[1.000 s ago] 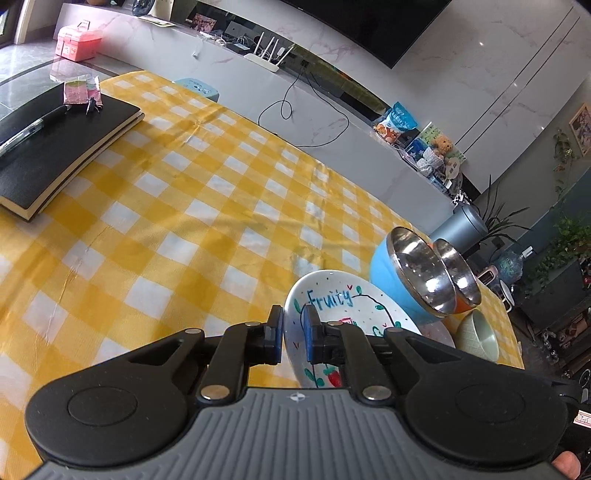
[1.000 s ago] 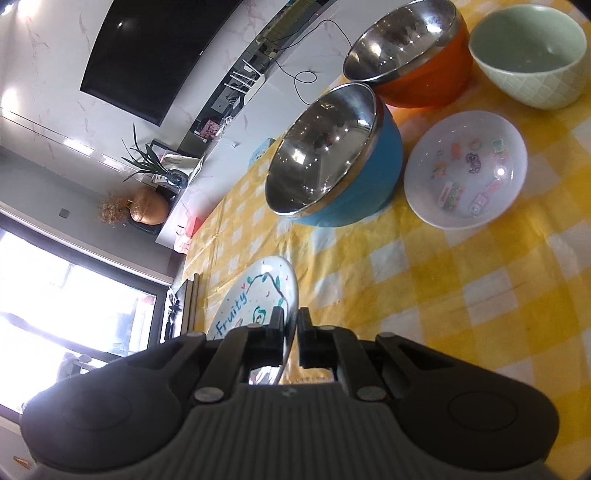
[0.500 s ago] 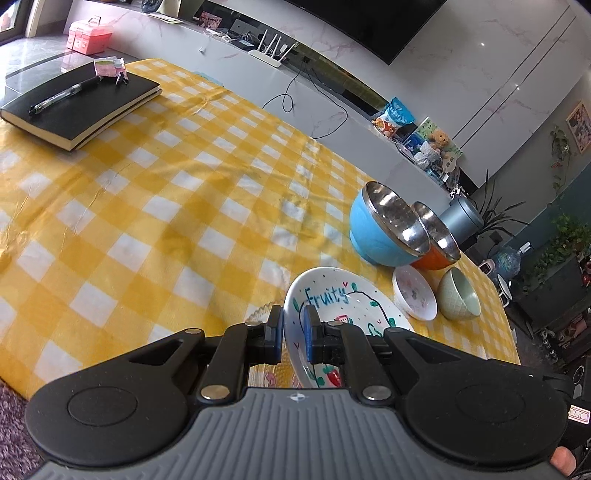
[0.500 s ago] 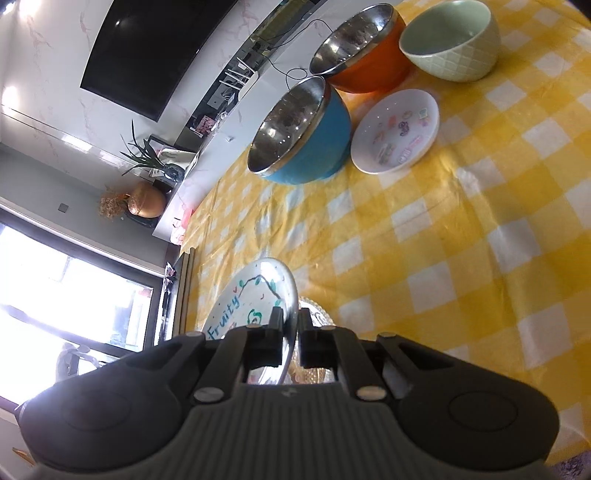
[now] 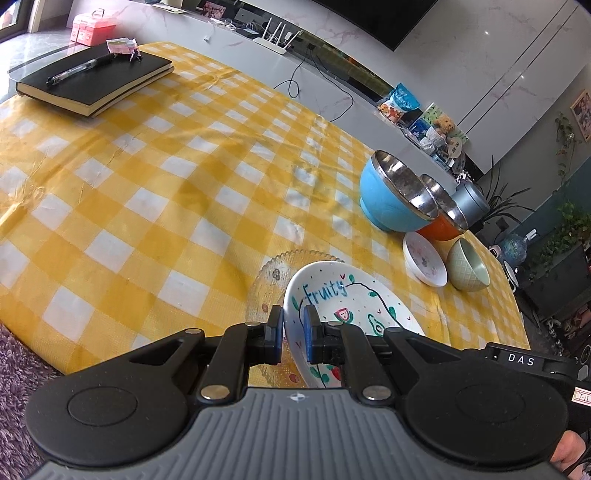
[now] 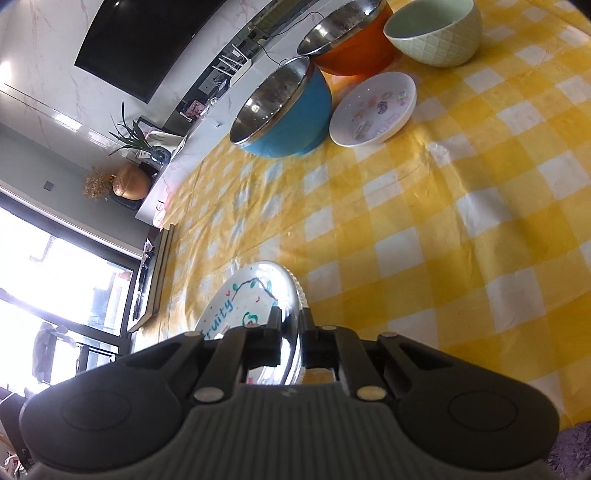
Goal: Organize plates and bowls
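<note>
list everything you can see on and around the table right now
Fruity plate: 1, white with painted fruit, gripped at both rims over the clear plate
clear glass plate: 1, transparent, near table edge
blue bowl: 1, steel-lined, far right
orange bowl: 1, steel-lined, behind blue
small plate: 1, white, beside blue bowl
green bowl: 1, pale, right edge
notebook: 1, black, far left corner
pen: 1, on notebook
tablecloth: 1, yellow check
left gripper: shut on plate
right gripper: shut on plate

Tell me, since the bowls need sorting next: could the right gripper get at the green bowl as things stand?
Probably not yet. The right gripper is shut on the Fruity plate. The tablecloth toward the green bowl looks bare, so the path seems free once the plate is released.
</note>
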`<state>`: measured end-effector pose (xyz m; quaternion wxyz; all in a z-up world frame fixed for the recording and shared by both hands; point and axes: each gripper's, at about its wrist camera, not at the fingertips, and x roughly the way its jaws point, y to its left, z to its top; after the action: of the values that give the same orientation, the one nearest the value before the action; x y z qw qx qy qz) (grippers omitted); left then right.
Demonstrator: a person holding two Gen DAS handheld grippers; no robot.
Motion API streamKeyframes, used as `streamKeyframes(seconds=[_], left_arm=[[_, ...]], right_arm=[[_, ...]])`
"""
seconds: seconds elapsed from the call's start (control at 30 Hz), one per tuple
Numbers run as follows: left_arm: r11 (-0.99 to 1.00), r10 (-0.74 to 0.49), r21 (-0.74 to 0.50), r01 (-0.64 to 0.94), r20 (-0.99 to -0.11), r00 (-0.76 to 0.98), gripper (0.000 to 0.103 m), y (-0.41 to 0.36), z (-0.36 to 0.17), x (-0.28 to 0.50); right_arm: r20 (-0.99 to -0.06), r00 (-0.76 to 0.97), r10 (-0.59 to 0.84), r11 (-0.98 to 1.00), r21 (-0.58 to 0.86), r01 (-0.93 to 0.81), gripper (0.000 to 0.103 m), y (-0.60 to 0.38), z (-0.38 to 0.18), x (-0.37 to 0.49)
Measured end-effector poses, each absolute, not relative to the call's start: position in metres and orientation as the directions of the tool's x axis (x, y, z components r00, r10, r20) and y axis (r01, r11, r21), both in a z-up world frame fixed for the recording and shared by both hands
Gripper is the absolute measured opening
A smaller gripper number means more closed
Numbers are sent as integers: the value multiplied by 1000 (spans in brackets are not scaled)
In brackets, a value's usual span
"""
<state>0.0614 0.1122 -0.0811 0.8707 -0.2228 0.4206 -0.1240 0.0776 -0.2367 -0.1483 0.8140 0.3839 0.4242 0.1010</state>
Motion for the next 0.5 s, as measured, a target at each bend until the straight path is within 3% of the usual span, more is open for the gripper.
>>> streamKeyframes(seconds=[0.5], left_arm=[[898,-366,-438,41,-691,623,10,108,-85,61]], right_arm=[[-659,607,445,756,640,140,9,-225,-150,81]])
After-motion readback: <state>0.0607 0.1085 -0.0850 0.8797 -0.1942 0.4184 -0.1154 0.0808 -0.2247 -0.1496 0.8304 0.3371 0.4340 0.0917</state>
